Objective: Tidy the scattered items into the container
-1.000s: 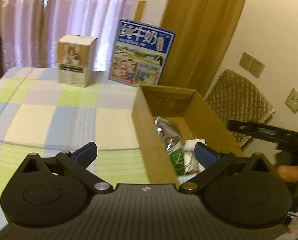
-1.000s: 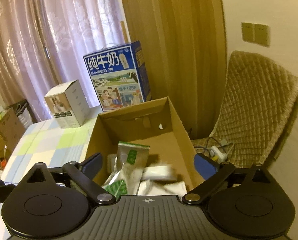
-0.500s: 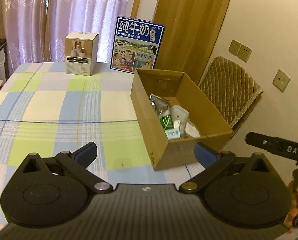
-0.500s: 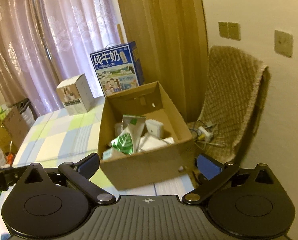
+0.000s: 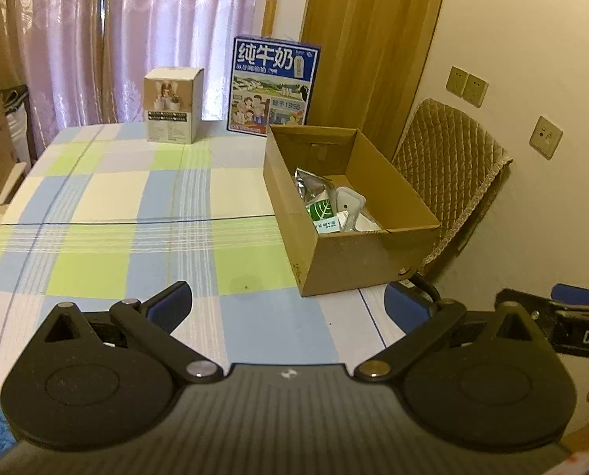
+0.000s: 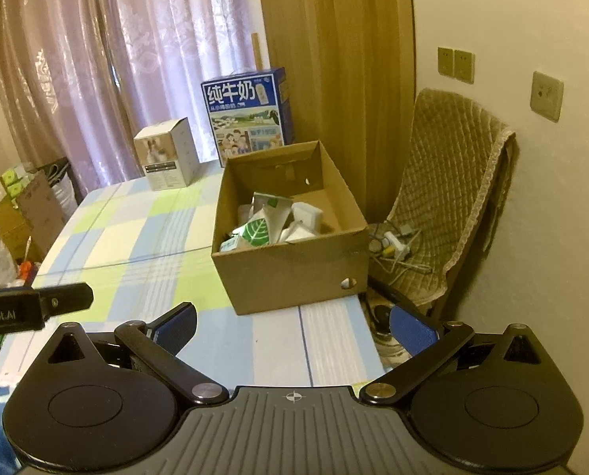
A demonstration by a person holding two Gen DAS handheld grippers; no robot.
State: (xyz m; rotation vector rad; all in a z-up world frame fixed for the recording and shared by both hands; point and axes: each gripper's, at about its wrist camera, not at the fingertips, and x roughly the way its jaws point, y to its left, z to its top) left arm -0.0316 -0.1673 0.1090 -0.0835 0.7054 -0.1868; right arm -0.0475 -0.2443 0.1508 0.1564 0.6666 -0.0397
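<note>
Left tongs (image 5: 288, 306) are spread wide with nothing in them, hanging over the checkered surface (image 5: 136, 198), which looks bare of loose stuff. The cardboard box (image 6: 294, 269) at the right edge holds the green-leaf packets (image 6: 260, 229) and white charger (image 6: 306, 211). Right tongs (image 6: 292, 324) are spread and empty too. Looks basically done; next I'd just check for stragglers.

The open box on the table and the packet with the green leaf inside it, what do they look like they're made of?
Open box: plain brown corrugated cardboard by the look, matte, with folded flaps and a punched hole.
Green-leaf packet: probably plastic or foil film; its silvery back is crinkled and shiny.
</note>
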